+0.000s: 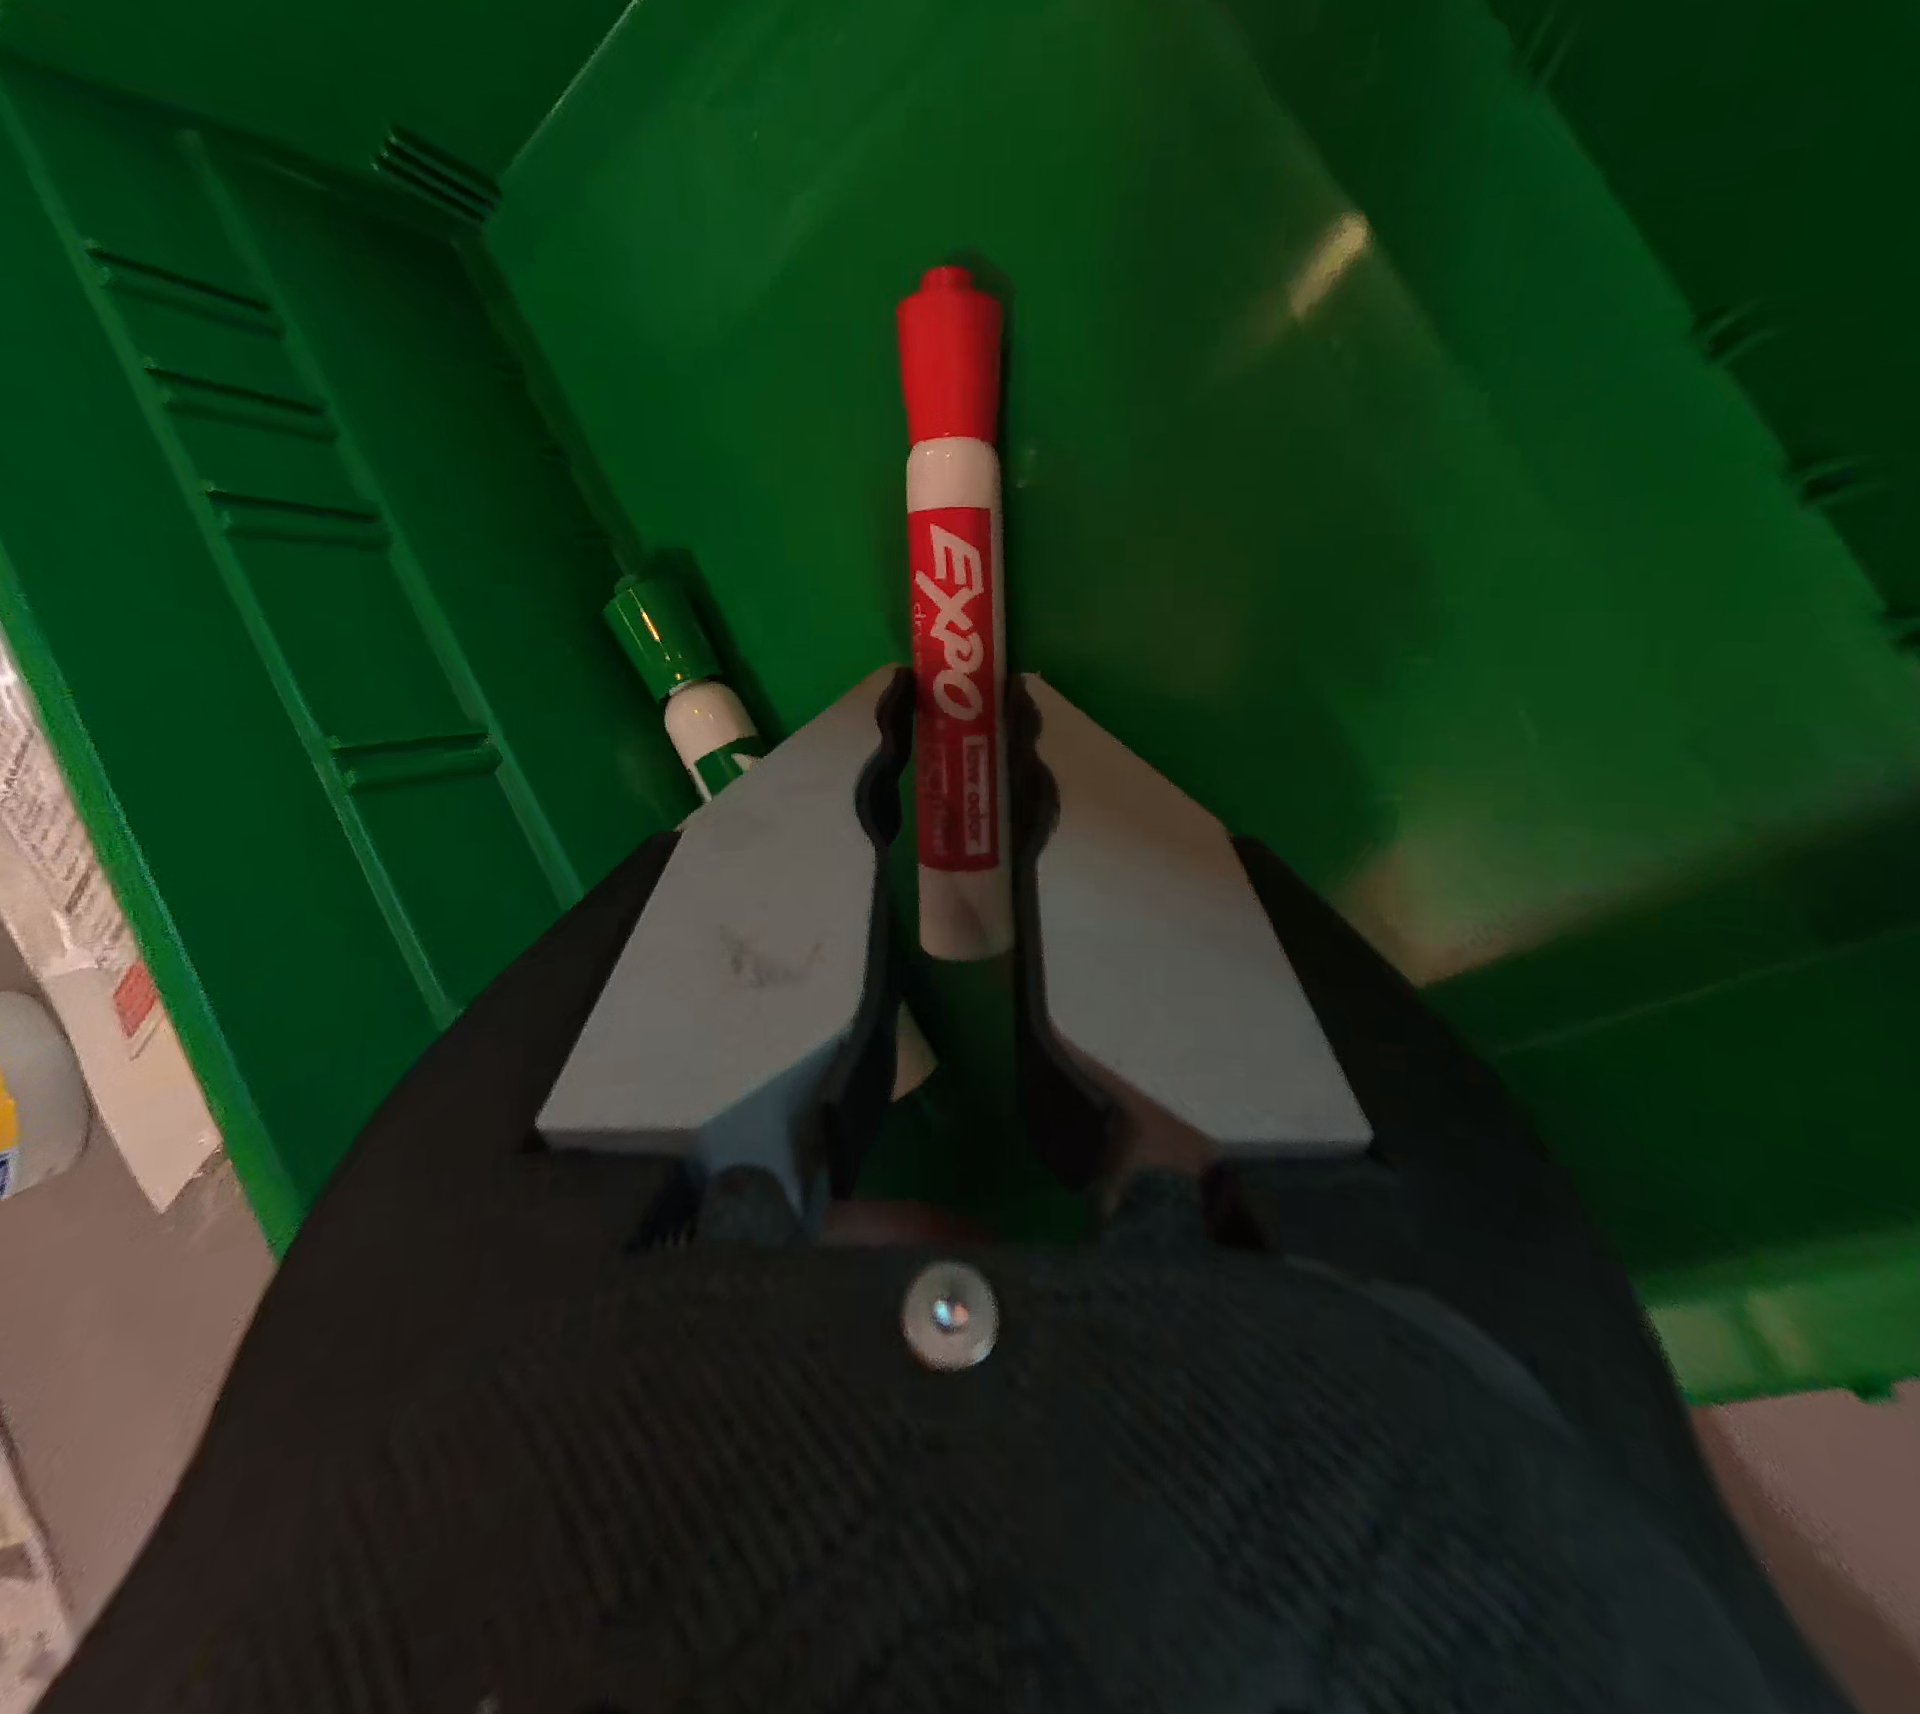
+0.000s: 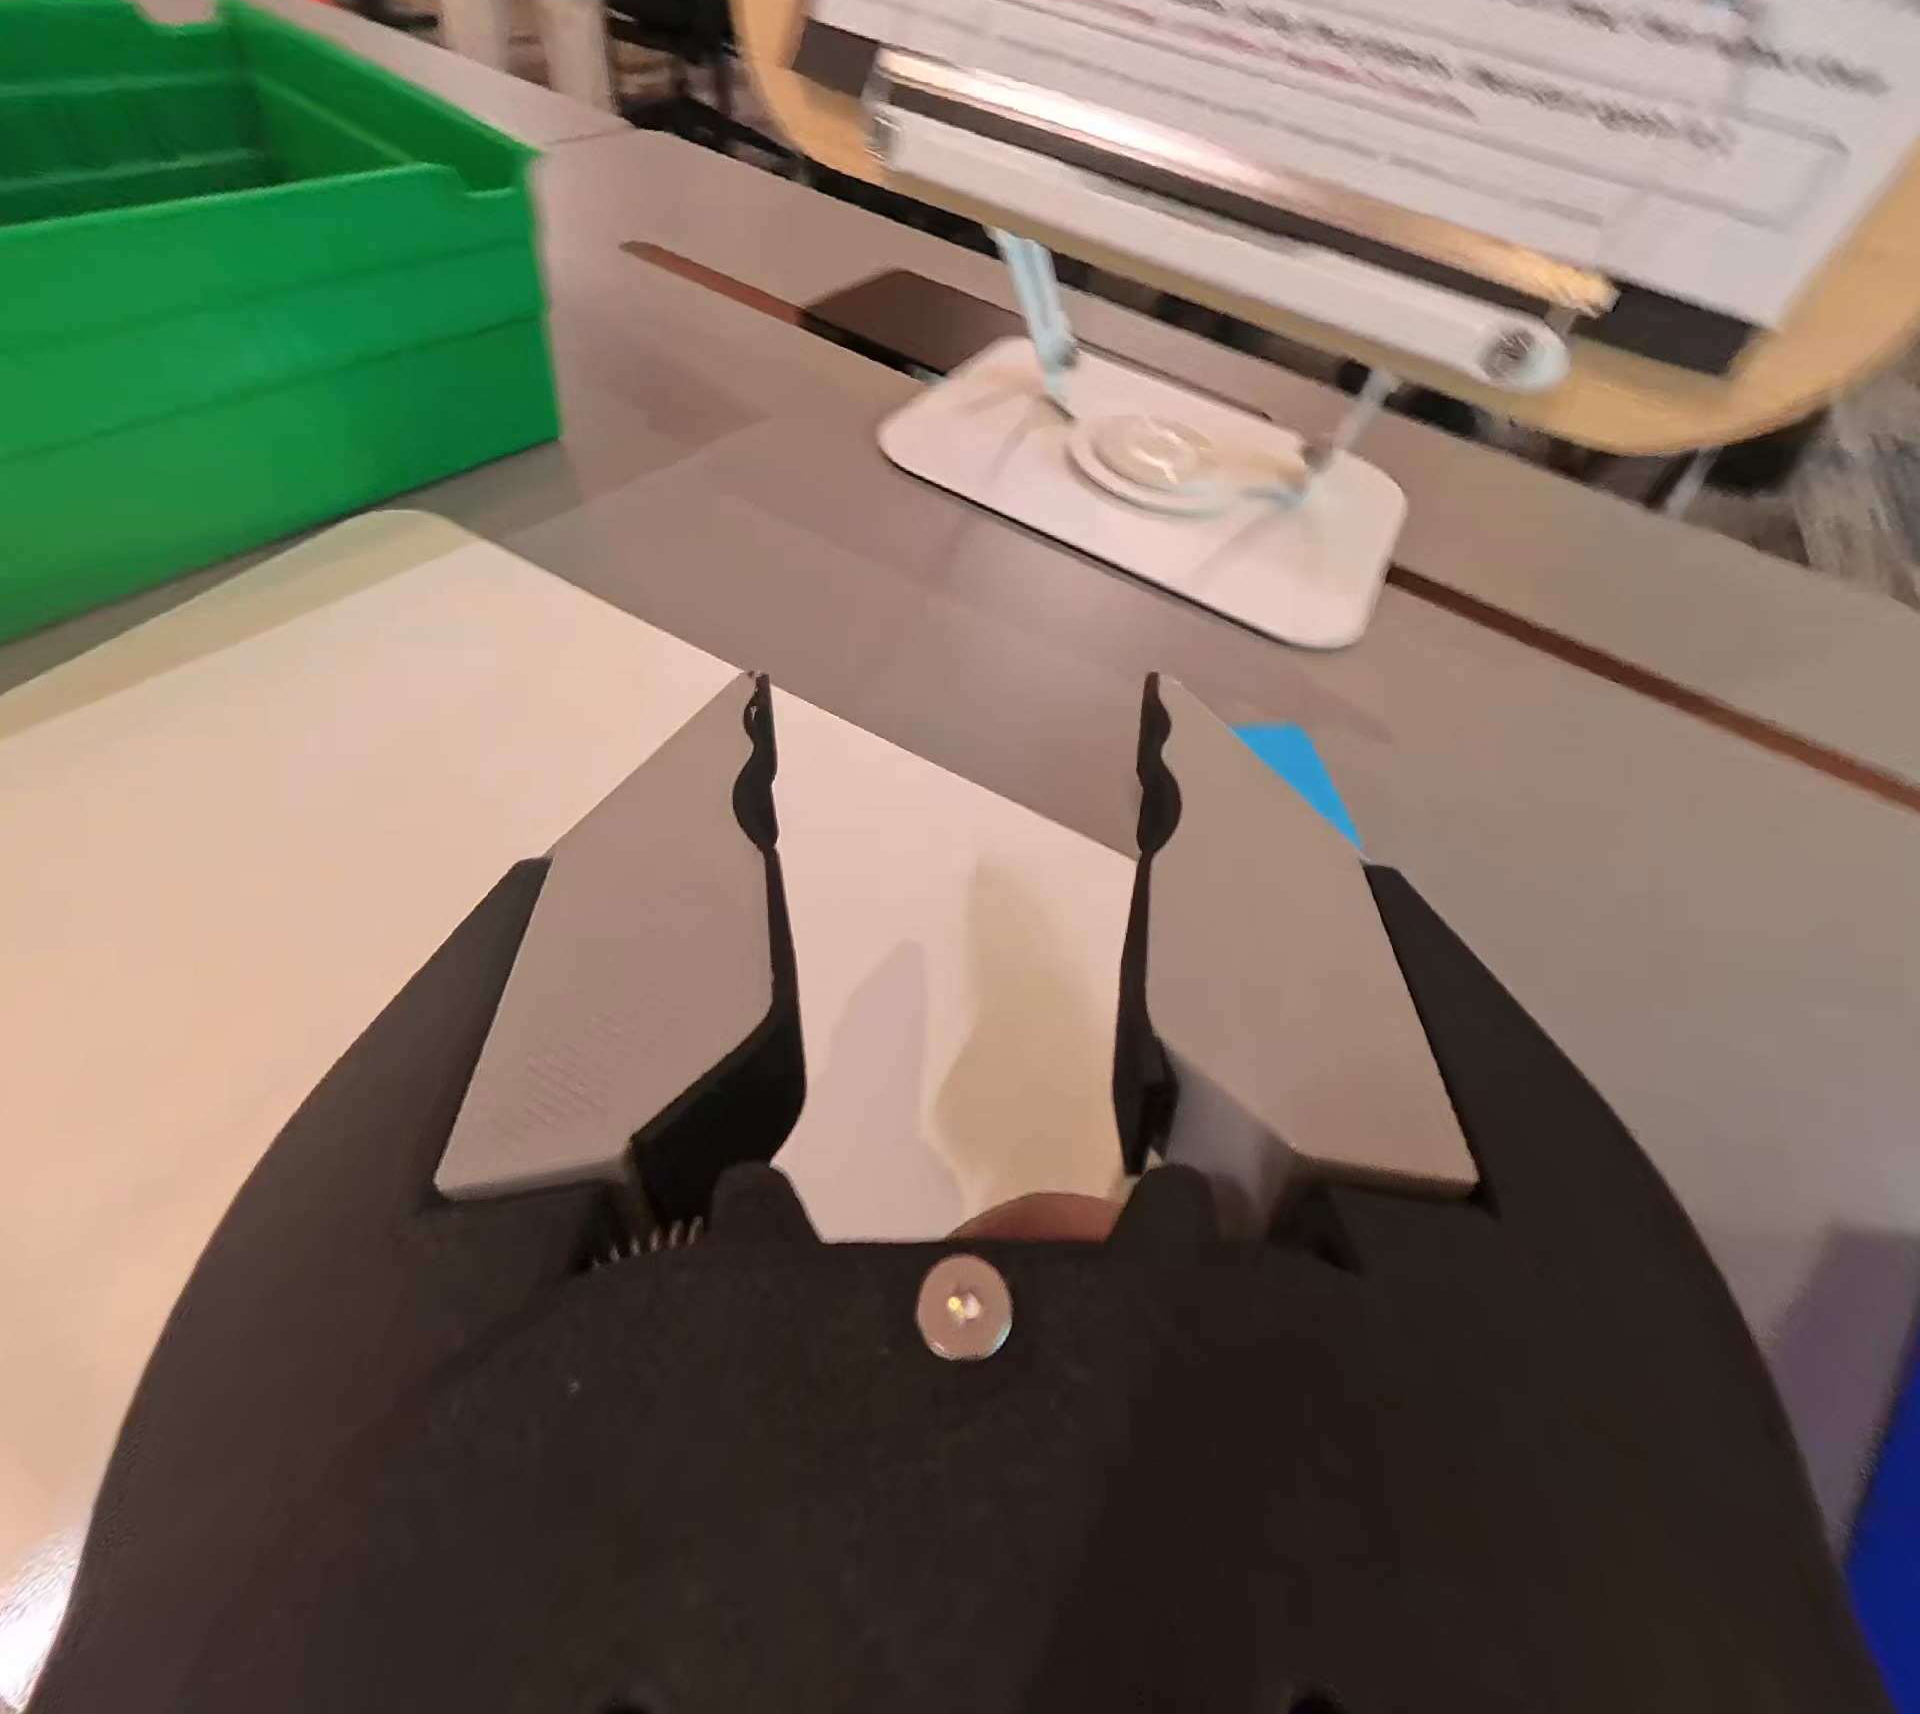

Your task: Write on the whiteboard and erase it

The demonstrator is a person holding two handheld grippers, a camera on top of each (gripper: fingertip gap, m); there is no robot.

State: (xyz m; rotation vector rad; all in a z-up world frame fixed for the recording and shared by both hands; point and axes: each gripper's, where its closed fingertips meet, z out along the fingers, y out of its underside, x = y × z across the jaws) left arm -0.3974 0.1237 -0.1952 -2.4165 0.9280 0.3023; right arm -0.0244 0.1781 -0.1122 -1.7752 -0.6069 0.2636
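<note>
Left tool (image 1: 958, 729) clamped on the barrel of the red marker (image 1: 954, 584) inside the green bin (image 1: 1299, 230); the marker's long axis runs straight ahead of the tool, cap forward. A green marker (image 1: 675, 667) lies just left of the tool against the bin wall. Right tool (image 2: 951, 708), wide and empty, hovers over the whiteboard (image 2: 312, 791) on the desk (image 2: 1558, 833), so the whiteboard lies nearer the right tool; a document stand (image 2: 1143, 480) rises beyond.

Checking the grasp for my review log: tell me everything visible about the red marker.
The red marker has a white barrel, a red label band and a red cap, which is on. It looks like smooth plastic. The left tool is shut on its lower barrel, cap pointing away from the camera, over the green bin.
</note>
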